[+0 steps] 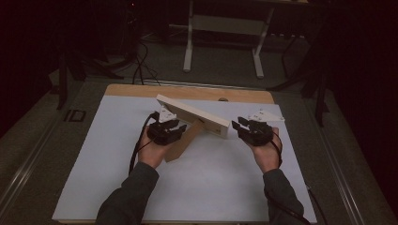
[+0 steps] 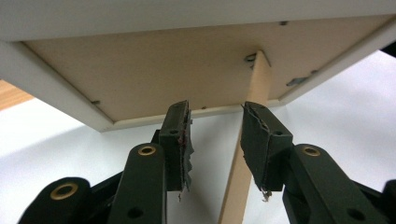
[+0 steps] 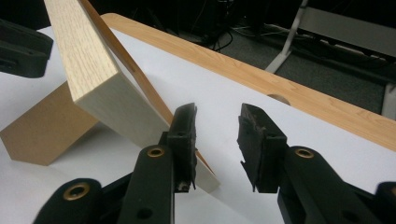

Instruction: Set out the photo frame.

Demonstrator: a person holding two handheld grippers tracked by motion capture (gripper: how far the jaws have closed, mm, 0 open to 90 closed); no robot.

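A pale wooden picture frame [image 1: 192,115] stands tilted on the white mat [image 1: 211,183], propped by its cardboard easel leg [image 1: 180,143]. My left gripper [image 1: 176,129] sits open just behind the frame, beside the leg. In the left gripper view the frame's brown backing [image 2: 154,70] looms above the open jaws [image 2: 215,126], and the leg [image 2: 243,172] runs down past the right-hand jaw. My right gripper [image 1: 240,125] is open at the frame's right end. In the right gripper view the frame's edge [image 3: 93,79] lies beside the left-hand jaw, with nothing between the open gripper [image 3: 217,123].
The mat covers a wooden tabletop [image 1: 187,91] with a small hole [image 1: 223,99] near its far edge. Beyond it stand a white desk frame [image 1: 225,28] and cables [image 1: 141,65] on a dark floor. The left gripper [image 3: 21,46] appears at the upper left of the right gripper view.
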